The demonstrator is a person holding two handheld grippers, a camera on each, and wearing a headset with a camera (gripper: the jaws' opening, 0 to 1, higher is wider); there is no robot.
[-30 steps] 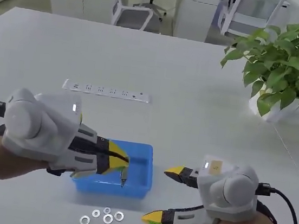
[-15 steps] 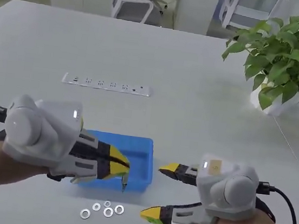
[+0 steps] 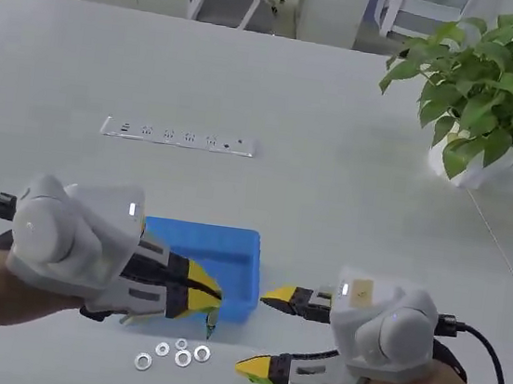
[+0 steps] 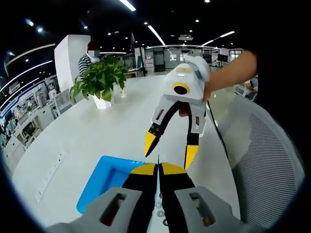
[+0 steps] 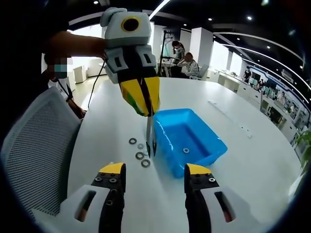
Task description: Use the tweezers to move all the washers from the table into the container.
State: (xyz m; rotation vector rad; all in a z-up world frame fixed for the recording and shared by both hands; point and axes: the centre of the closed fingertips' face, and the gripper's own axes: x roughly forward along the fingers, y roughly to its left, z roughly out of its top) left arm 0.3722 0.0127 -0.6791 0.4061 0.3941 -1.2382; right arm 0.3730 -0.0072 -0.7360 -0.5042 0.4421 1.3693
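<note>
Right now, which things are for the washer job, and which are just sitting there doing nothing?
For the job:
tweezers, pinched in the left gripper
loose washers on the table
blue container
right gripper, open

Just lying about:
power strip
potted plant
office chairs behind the table

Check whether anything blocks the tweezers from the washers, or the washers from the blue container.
Nothing visible does. The tweezers, held in the left gripper, hang tips-down close to the washers, beside the blue container; only its near wall must be cleared. The open right gripper sits aside.
</note>
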